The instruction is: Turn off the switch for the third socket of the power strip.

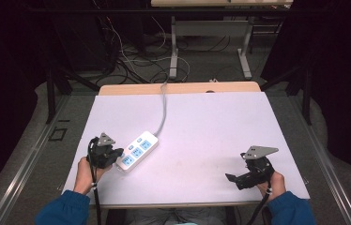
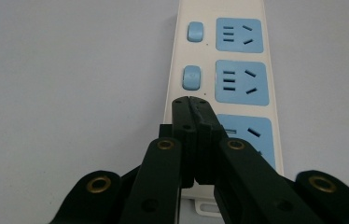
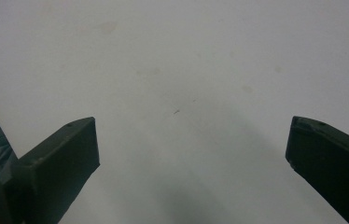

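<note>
Near the table's (image 1: 202,122) left front corner a power strip (image 1: 138,151) lies slantwise, its cord (image 1: 163,110) running off toward the far edge. The left gripper (image 2: 191,103) is held low over the strip's near end, jaws pressed together with nothing between them, the tips lying over the near socket and just short of the middle switch (image 2: 191,77). Whether the tips touch the strip cannot be told.

Risks, as judged: if a switch is to be pressed with the closed tips, the small rounded button could be missed and the casing or a socket face struck instead; the light, unfixed strip could be pushed along the smooth table or tilted by an off-centre push.

The left hand (image 1: 85,174) is set level, pointing along the strip. The right gripper (image 3: 191,140) is held with jaws spread wide over bare table, well apart from the strip, pointing inward.
</note>
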Tool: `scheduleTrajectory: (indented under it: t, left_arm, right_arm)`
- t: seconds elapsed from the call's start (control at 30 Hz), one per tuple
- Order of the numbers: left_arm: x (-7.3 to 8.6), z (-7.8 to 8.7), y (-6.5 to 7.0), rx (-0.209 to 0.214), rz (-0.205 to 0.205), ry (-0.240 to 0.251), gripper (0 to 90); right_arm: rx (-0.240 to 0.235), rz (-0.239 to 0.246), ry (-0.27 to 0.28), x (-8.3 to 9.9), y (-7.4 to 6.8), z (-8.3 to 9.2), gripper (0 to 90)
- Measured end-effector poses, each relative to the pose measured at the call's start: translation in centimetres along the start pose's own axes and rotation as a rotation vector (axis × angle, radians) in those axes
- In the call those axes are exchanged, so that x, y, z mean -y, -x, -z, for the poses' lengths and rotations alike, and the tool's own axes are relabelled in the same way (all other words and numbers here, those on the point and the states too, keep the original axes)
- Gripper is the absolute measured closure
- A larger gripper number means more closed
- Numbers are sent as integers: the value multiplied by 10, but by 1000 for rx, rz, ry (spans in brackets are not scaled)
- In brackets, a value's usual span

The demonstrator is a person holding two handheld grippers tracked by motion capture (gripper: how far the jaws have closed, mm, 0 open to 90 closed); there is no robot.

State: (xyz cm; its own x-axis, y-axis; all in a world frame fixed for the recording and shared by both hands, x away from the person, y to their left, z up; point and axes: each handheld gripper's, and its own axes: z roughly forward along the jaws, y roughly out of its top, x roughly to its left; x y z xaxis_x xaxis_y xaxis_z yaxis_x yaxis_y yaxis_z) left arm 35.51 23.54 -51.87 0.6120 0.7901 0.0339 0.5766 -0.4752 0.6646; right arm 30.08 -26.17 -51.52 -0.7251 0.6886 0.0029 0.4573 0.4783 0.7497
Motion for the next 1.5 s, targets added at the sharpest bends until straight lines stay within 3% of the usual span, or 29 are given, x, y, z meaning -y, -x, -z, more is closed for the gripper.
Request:
scheduleTrajectory:
  t: [0.6,1.5]
  left_arm:
    - [1,-7,1,-2,-14,-41,900]
    - [3,-9,1,-1,-20,-19,900]
  right_arm:
    - [-4,-6,-8,0,0,-1,24]
    - [-5,1,-11,0,1,-1,26]
